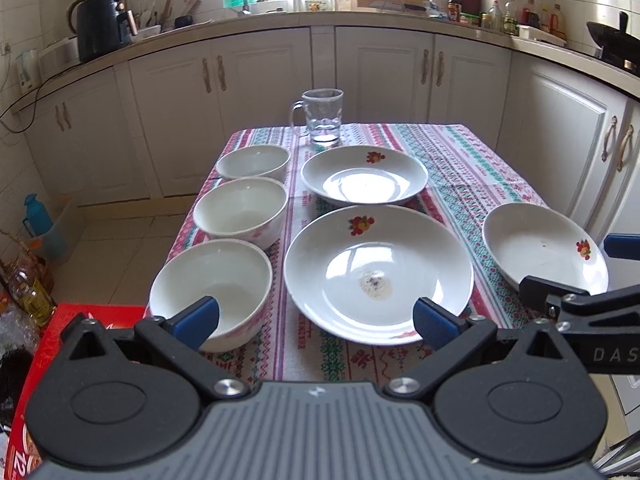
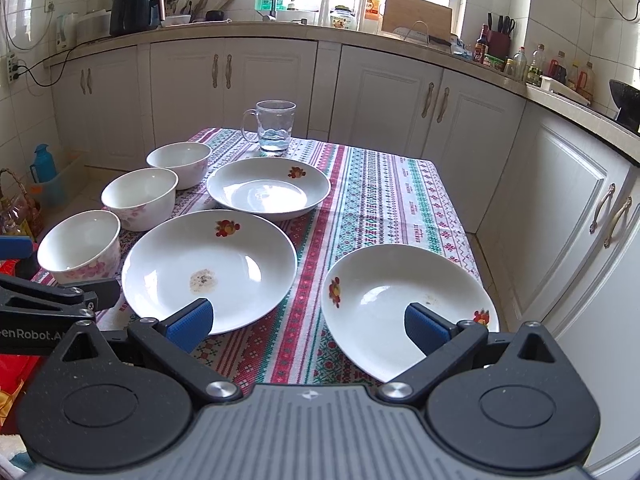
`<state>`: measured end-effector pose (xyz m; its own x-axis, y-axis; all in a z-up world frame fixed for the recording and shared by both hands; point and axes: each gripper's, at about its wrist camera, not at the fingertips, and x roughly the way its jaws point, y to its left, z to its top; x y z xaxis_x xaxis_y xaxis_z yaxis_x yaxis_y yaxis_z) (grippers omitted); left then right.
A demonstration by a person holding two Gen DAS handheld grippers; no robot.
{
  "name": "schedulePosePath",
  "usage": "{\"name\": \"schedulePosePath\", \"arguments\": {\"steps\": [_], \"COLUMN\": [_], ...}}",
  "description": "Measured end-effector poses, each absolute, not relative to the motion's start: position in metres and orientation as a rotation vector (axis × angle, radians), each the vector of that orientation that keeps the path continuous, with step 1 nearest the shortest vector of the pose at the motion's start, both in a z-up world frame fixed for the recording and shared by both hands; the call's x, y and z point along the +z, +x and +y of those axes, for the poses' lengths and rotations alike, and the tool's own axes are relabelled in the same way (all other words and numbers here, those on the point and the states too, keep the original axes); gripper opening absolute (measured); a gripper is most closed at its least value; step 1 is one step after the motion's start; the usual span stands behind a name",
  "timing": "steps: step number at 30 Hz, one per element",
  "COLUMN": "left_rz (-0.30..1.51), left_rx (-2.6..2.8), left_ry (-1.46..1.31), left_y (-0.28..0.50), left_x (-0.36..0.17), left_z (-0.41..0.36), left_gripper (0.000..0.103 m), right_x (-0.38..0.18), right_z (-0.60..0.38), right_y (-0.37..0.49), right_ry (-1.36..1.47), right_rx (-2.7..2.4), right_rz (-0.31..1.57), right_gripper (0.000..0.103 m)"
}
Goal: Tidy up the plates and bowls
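Three white bowls stand in a column at the table's left: near bowl [image 1: 212, 292] [image 2: 80, 246], middle bowl [image 1: 242, 212] [image 2: 140, 198], far bowl [image 1: 254, 162] [image 2: 179, 162]. Three white plates with fruit prints lie on the cloth: a stained near plate [image 1: 378, 272] [image 2: 210, 268], a far plate [image 1: 364, 176] [image 2: 268, 188] and a right plate [image 1: 544, 248] [image 2: 404, 304]. My left gripper [image 1: 316, 322] is open and empty, above the near edge between the near bowl and near plate. My right gripper [image 2: 308, 326] is open and empty, between the near plate and right plate.
A glass mug [image 1: 322, 118] [image 2: 274, 128] with a little water stands at the table's far edge. The patterned tablecloth [image 1: 460, 168] covers the table. White cabinets [image 1: 380, 76] and a cluttered counter run behind and to the right. A red box [image 1: 36, 360] sits at the lower left.
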<state>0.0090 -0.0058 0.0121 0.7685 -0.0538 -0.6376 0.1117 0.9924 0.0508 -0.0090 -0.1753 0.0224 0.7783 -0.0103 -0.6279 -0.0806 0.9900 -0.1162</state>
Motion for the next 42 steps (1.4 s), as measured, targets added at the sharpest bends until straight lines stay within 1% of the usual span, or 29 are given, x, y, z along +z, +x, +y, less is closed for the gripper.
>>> {"name": "schedulePosePath", "arguments": {"steps": [11,25,28,32,37,42], "left_rz": [0.622,0.638,0.593,0.599,0.565,0.609], "left_rx": [-0.212,-0.461,-0.429,-0.452,-0.487,-0.557], "left_ry": [0.07,-0.019,0.042,0.057,0.123,0.099], "left_y": [0.034,0.063,0.066,0.077,0.083,0.095], "left_x": [0.025,0.035,0.039,0.04,0.036,0.03], "left_z": [-0.016,-0.047,-0.059,-0.068,-0.083,-0.094], "left_gripper": [0.102,0.102,0.102,0.102,0.102,0.102], "right_x": [0.026,0.015,0.008,-0.007,-0.029,-0.052], "right_z": [-0.202,-0.26,-0.269,-0.281,-0.292,-0.301], "right_y": [0.001,-0.005,-0.011,-0.017,-0.02,-0.013], "right_ry": [-0.145,-0.144,-0.154,-0.169,-0.155,-0.092], "right_rx": [-0.016,-0.082,-0.06,-0.033,0.021,0.066], "right_rz": [0.664,0.669,0.66,0.676,0.719,0.75], "right_gripper": [0.103,0.103,0.103,0.103,0.103,0.103]}}
